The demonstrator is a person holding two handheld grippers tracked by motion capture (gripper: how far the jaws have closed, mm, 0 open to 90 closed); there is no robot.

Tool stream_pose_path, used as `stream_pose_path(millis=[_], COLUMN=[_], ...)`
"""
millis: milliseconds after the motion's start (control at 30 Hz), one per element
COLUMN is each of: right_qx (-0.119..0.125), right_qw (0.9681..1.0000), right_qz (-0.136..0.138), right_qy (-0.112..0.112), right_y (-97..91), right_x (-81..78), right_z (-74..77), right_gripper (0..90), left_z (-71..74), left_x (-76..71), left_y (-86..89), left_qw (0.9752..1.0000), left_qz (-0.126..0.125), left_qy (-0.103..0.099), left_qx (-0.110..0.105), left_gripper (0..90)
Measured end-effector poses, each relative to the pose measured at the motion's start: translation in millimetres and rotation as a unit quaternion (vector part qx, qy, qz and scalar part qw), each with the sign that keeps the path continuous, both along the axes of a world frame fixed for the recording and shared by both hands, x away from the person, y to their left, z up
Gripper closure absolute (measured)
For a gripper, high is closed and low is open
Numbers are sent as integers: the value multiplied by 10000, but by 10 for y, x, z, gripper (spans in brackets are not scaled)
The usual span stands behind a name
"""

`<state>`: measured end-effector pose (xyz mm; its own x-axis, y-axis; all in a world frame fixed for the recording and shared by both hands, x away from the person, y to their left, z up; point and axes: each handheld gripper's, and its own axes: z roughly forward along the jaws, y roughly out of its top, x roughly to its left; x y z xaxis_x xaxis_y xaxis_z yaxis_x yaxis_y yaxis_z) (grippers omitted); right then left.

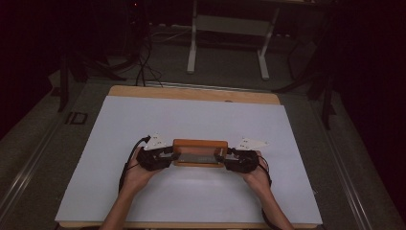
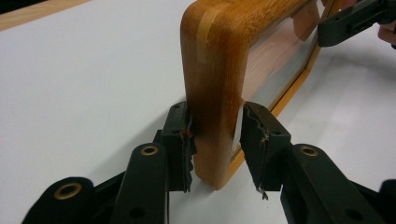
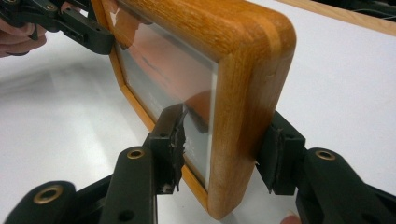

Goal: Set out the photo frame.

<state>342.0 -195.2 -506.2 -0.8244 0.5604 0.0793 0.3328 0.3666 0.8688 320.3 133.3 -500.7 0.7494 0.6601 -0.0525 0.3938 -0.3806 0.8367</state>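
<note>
A wooden picture frame (image 1: 199, 143) with a glass front stands on its long edge on a white sheet (image 1: 191, 120), held between both hands. My left gripper (image 1: 173, 155) is shut on its left end. In the left gripper view one pad presses the frame's (image 2: 215, 70) back and the other meets its front rim, with my left gripper (image 2: 215, 121) low on that end. My right gripper (image 1: 225, 157) clamps the other end. In the right gripper view its near pad sits against the glass and its far pad on the frame's (image 3: 247, 70) back, my right gripper (image 3: 226, 135) straddling the corner.
The white sheet covers a wooden table whose edge (image 1: 191, 93) shows at the back. Beyond it, on the dark floor, stand a white table base (image 1: 230, 28) and loose cables (image 1: 143, 67). Bare sheet lies on all sides of the frame.
</note>
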Motion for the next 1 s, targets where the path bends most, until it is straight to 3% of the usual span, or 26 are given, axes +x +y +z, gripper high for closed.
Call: stream_pose_path(millis=[333,1000], right_qx=[36,50], right_qw=[9998,9975], right_qz=[16,115], right_qy=[204,699], right_y=[17,84], right_x=[4,23], right_z=[21,-7], right_gripper=[555,565], left_z=[11,17], left_x=[9,-2], left_y=[43,122], left_qw=[9998,9989], left_qz=[-19,-30], left_qy=[188,473], left_qx=[-104,-22], left_gripper=[641,641])
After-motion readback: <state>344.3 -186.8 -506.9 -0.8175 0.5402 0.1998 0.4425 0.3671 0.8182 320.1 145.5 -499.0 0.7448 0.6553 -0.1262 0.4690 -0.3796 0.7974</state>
